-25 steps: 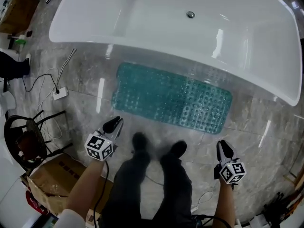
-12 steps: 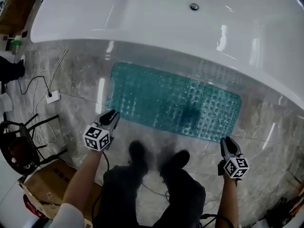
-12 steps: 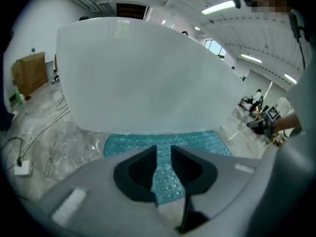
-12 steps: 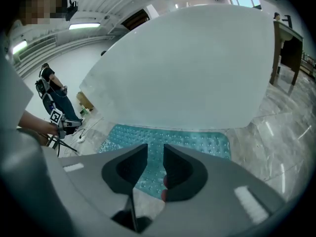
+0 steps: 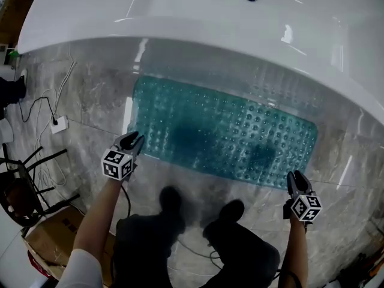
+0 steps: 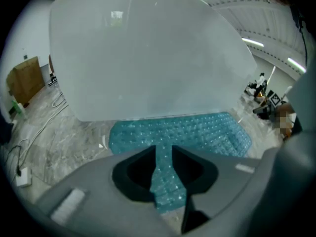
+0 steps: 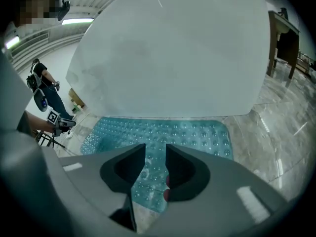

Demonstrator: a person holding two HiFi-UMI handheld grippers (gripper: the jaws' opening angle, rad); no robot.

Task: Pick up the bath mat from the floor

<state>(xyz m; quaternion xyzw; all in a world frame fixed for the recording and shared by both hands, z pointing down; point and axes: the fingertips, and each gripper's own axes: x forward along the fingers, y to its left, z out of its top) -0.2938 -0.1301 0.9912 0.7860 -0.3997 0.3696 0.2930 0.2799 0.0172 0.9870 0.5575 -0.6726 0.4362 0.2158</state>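
A teal bath mat (image 5: 222, 134) with raised bubbles lies flat on the grey marble floor, along the side of a white bathtub (image 5: 198, 14). My left gripper (image 5: 133, 139) hovers at the mat's near left corner, its jaws opening with nothing between them. My right gripper (image 5: 296, 179) hangs just off the mat's near right corner, its jaws opening and empty too. In the left gripper view the mat (image 6: 197, 132) spreads ahead past the jaws (image 6: 163, 154). The right gripper view shows the mat (image 7: 163, 135) beyond the gap (image 7: 155, 154), under the tub wall.
The person's dark legs and shoes (image 5: 171, 200) stand just behind the mat. White cables and a power strip (image 5: 59, 125) lie on the floor at left. A black chair (image 5: 18, 188) and a cardboard box (image 5: 51, 242) sit at lower left.
Both grippers have moved forward to the mat's near corners, and the view has shifted closer to the tub. The jaws of both have spread apart a little.
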